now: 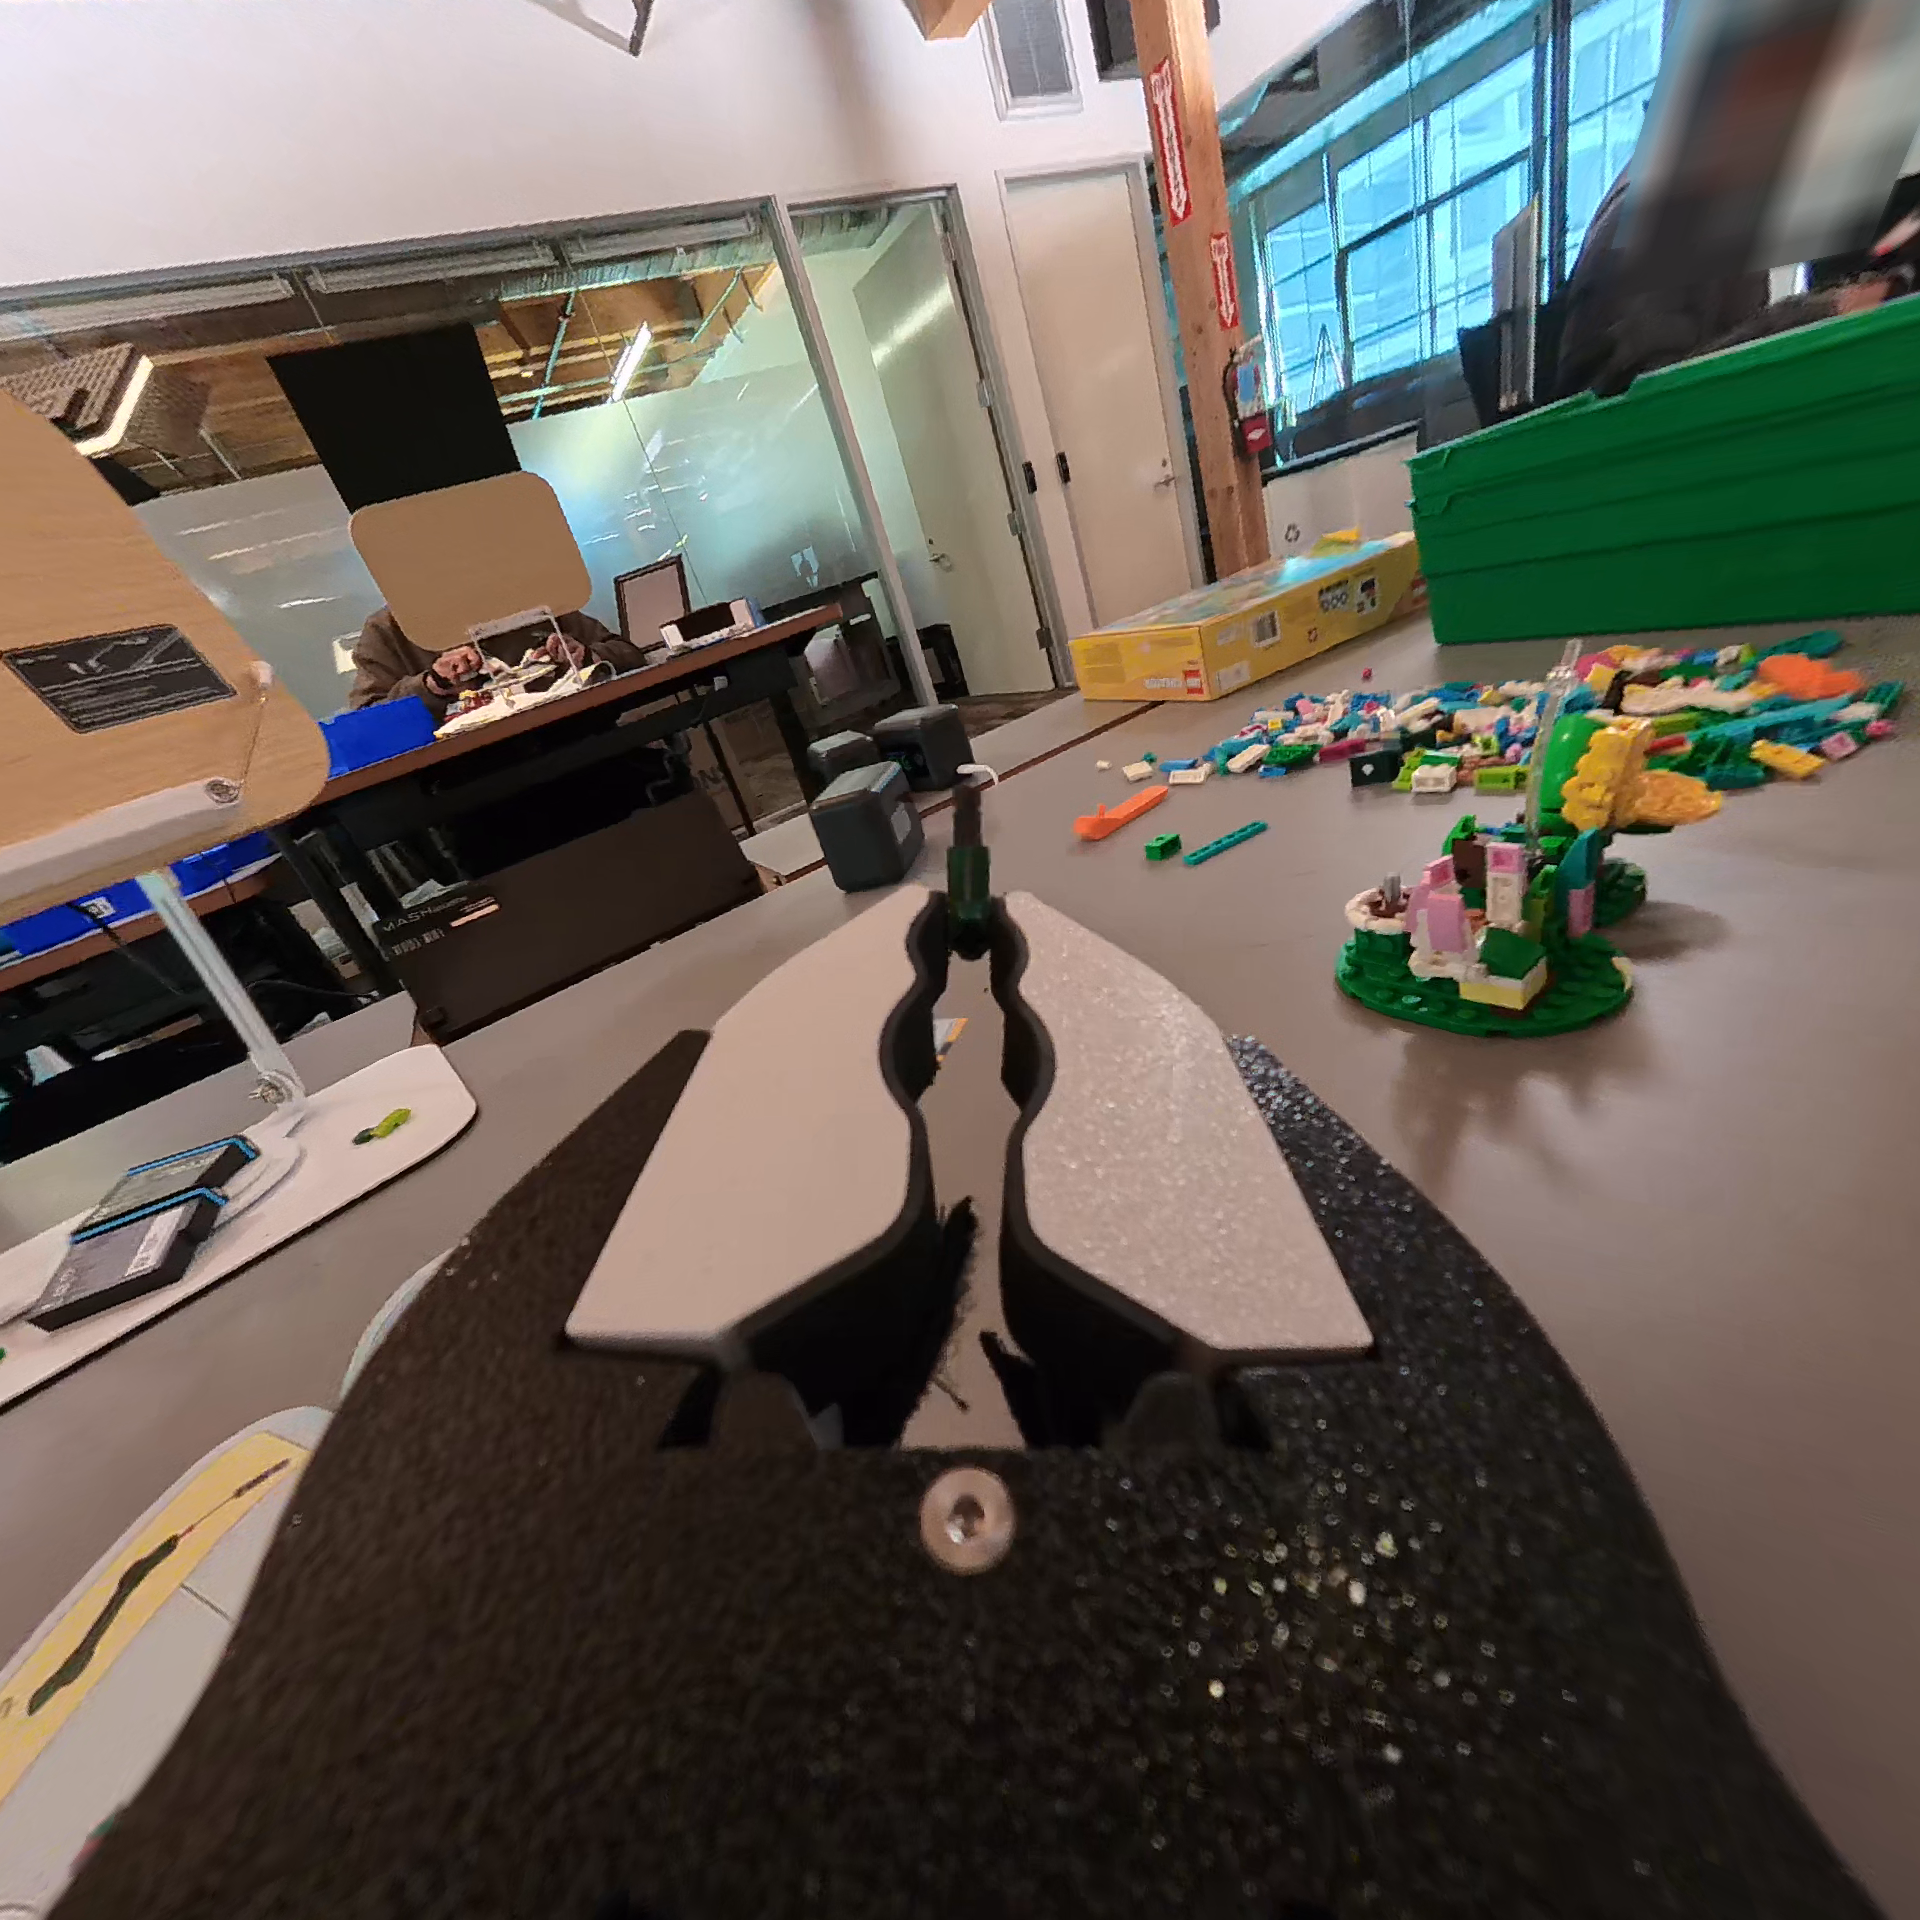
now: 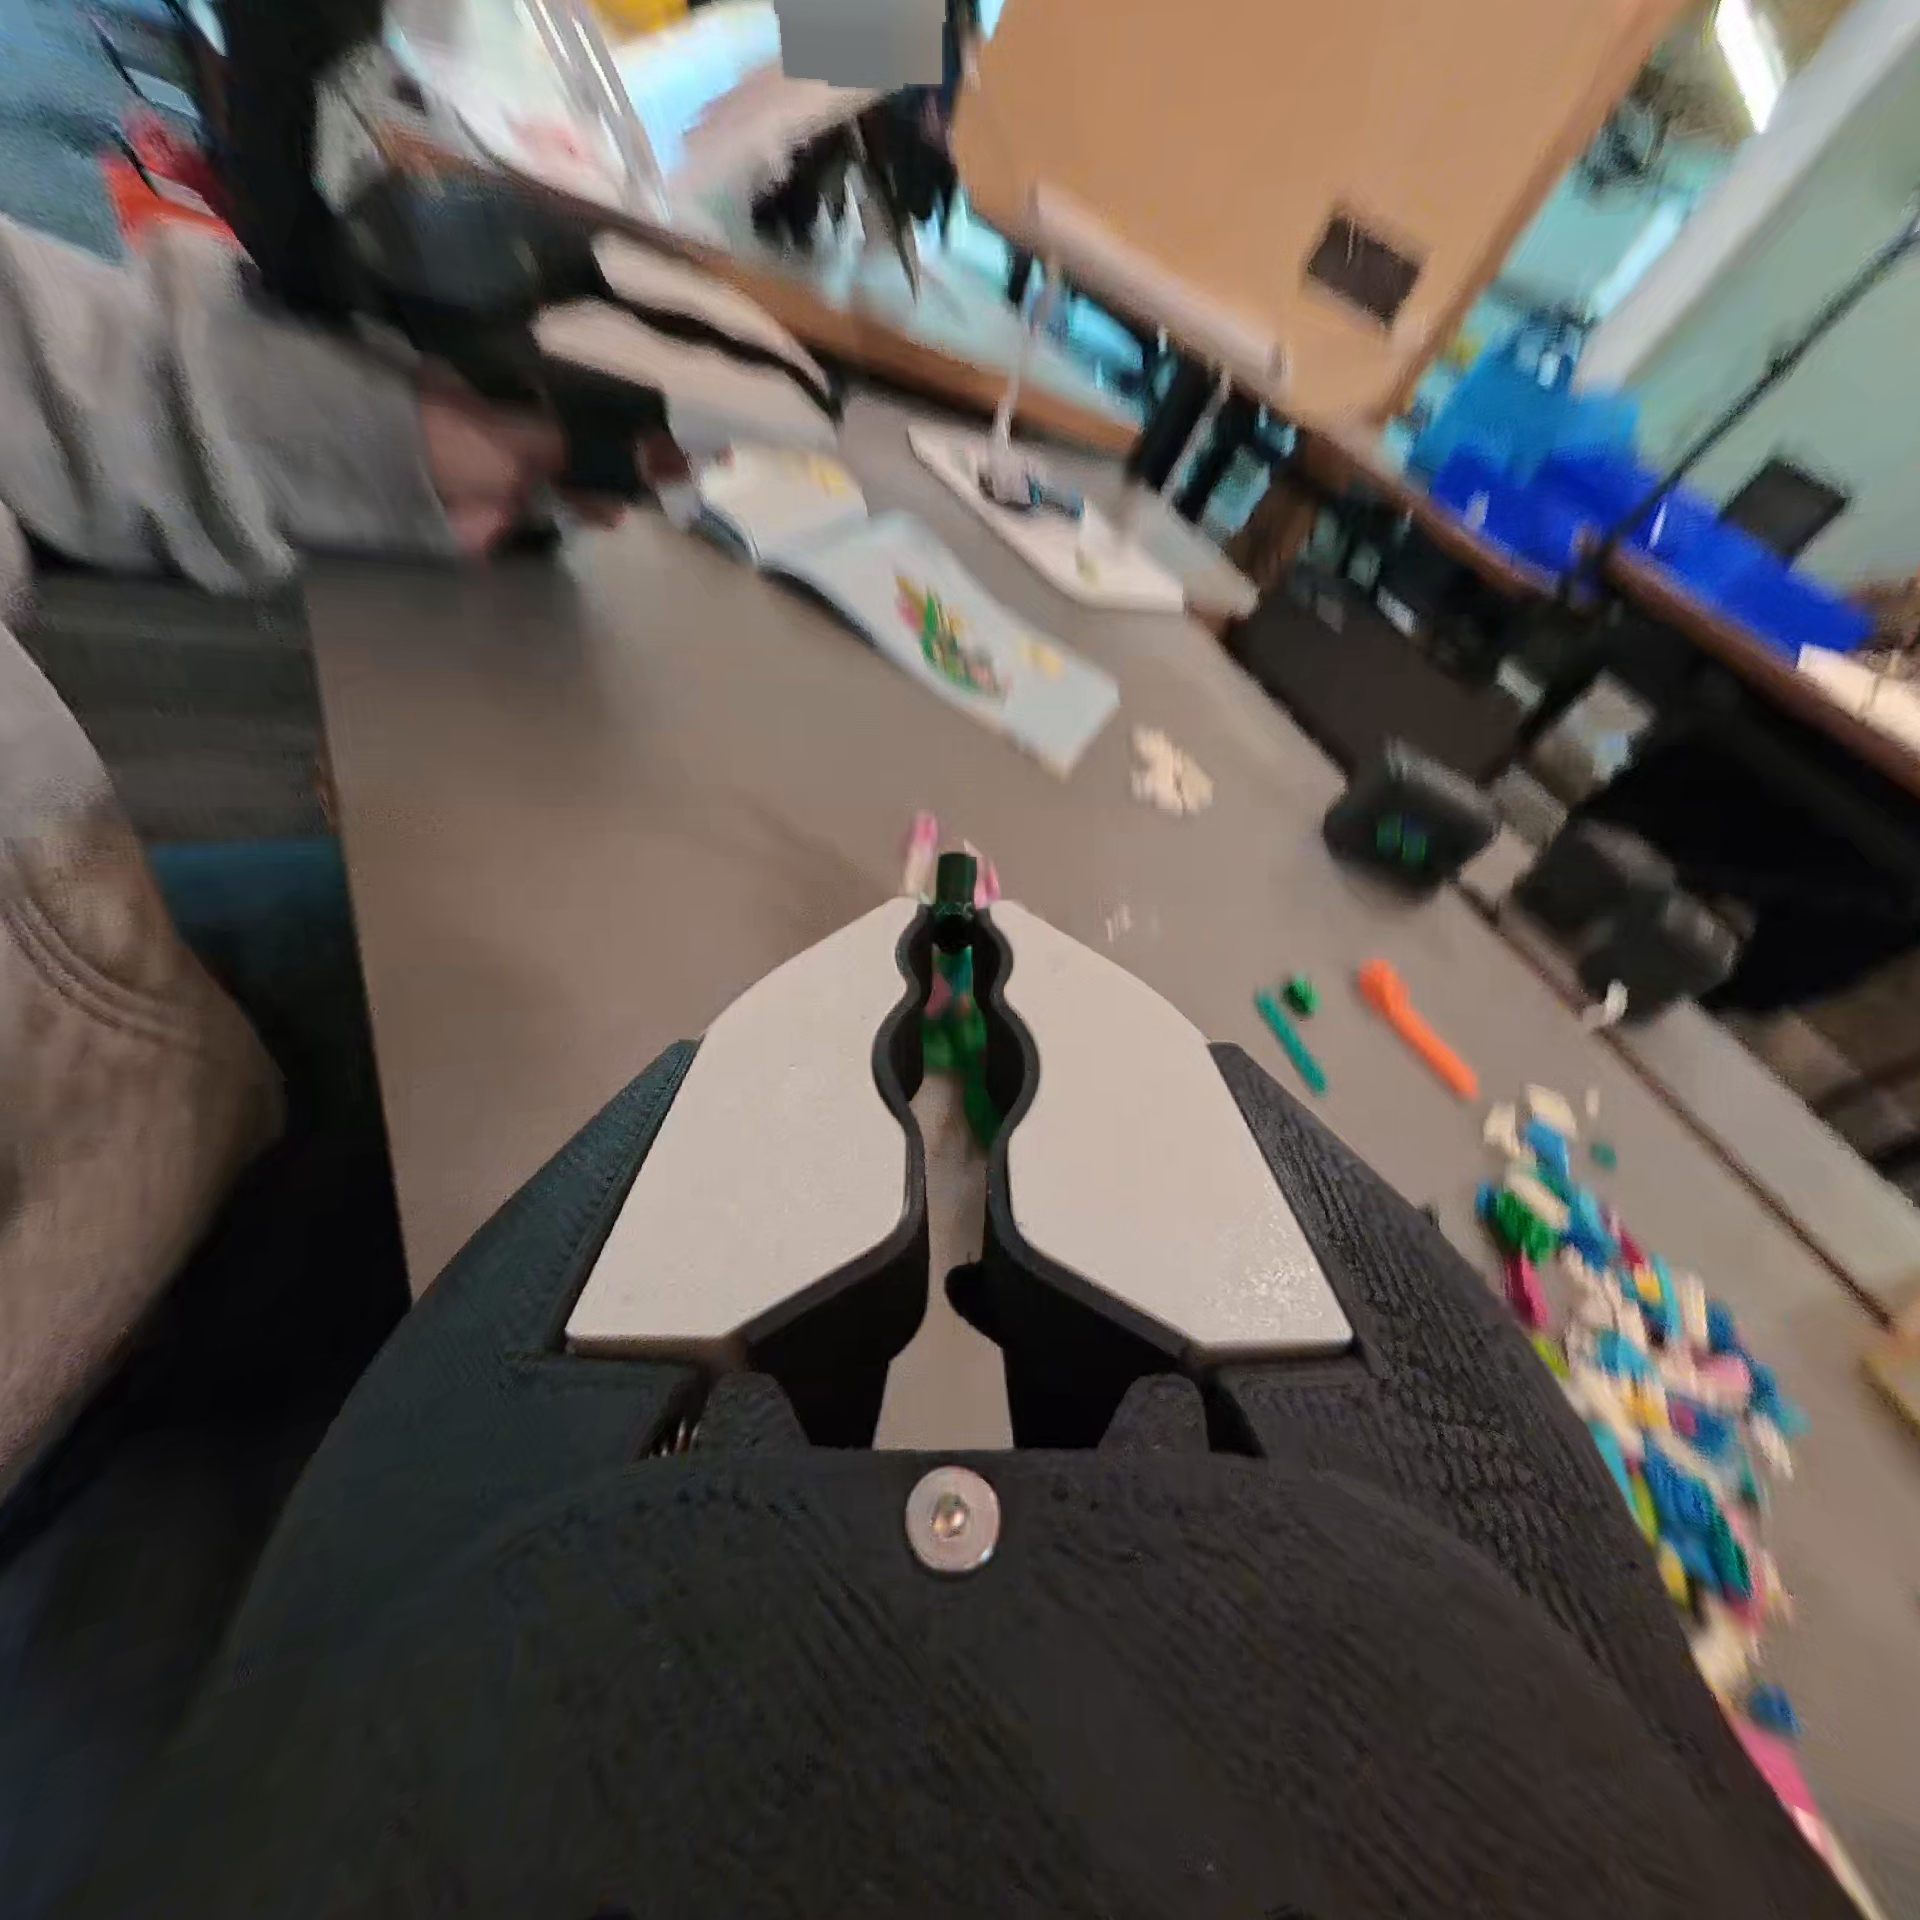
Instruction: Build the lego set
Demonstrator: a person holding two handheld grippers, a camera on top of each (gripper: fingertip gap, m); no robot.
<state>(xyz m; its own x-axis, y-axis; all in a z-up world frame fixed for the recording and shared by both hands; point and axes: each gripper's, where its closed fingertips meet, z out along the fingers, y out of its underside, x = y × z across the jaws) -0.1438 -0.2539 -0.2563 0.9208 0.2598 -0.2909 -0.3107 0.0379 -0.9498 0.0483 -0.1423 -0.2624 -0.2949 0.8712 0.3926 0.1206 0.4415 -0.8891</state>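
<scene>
My left gripper (image 1: pixel 969 912) is shut on a thin dark green stem piece (image 1: pixel 967 831) with a dark top, held upright above the grey table (image 1: pixel 1351 1195). To its right stands the part-built model (image 1: pixel 1486 925): a round green base with pink, white and teal pieces and a yellow flower (image 1: pixel 1616 774). My right gripper (image 2: pixel 956 914) is shut on a small dark green piece (image 2: pixel 956 878); green and pink pieces (image 2: pixel 961 1029) show blurred in the gap behind its tips. The right wrist view is motion-blurred.
A pile of loose bricks (image 1: pixel 1558 717) lies beyond the model, also in the right wrist view (image 2: pixel 1642 1351). An orange separator tool (image 1: pixel 1117 810), a teal bar (image 1: pixel 1226 842), a yellow box (image 1: pixel 1247 634), green bins (image 1: pixel 1683 499) and an open instruction booklet (image 2: pixel 935 623) are on the table. A person sits at the far desk.
</scene>
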